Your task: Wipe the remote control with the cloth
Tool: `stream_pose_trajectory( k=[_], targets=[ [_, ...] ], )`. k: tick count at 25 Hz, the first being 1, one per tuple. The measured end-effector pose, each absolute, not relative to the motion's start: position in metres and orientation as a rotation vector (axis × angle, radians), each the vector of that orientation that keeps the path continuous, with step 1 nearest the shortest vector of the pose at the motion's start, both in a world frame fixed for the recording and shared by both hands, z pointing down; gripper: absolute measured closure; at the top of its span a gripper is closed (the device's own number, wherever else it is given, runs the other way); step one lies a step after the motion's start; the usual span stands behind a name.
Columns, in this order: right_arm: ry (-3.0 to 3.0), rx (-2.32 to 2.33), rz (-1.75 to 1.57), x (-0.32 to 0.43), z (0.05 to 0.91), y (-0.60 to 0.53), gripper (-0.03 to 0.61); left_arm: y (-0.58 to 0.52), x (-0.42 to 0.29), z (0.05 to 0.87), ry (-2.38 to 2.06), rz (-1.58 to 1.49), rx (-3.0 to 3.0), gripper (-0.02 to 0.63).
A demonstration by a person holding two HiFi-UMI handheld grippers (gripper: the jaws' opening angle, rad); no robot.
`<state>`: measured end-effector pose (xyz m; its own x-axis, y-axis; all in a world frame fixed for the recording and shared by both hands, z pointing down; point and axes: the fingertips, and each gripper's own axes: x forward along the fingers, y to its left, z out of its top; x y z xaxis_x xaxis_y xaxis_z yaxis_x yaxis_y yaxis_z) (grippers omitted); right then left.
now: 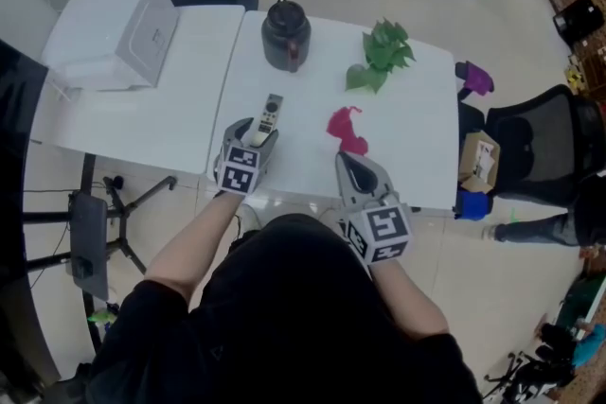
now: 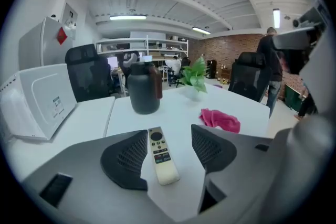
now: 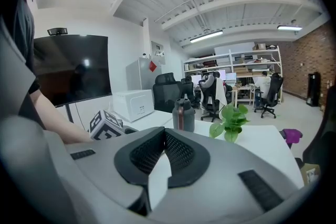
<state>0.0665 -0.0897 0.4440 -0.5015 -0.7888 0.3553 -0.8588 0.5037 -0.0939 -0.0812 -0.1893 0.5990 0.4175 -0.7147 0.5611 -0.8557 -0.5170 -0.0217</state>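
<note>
A slim pale remote control (image 1: 271, 115) lies flat on the white table (image 1: 407, 137), pointing away from me. My left gripper (image 1: 258, 137) is open, with its jaws on either side of the remote's near end (image 2: 161, 157); the pads (image 2: 128, 155) stand clear of it. A crumpled pink cloth (image 1: 347, 130) rests on the table to the right of the remote, and in the left gripper view the cloth (image 2: 220, 119) shows beyond the right jaw. My right gripper (image 1: 348, 160) hovers just short of the cloth, tilted upward. Its jaws (image 3: 164, 152) are shut on nothing.
A dark jug (image 1: 286, 35) stands at the far side of the table, with a green plant (image 1: 382, 55) to its right. On the adjoining table at the left sits a white box-like appliance (image 1: 118, 33). Office chairs (image 1: 535, 142) surround the tables.
</note>
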Motion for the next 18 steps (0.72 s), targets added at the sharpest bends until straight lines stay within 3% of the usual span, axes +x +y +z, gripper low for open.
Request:
stream_pose_trajectory(
  k=[8,18],
  targets=[
    [-2.452,1.414,0.388,0.074,0.446,-0.088,0.569,-0.206,-0.098,0.676,-1.392,0.892,2.171,0.328],
    [-2.427,1.404,0.406,0.08,0.447,-0.083,0.568,-0.206,-0.087,0.71,-1.35,0.939,2.067,0.328]
  ],
)
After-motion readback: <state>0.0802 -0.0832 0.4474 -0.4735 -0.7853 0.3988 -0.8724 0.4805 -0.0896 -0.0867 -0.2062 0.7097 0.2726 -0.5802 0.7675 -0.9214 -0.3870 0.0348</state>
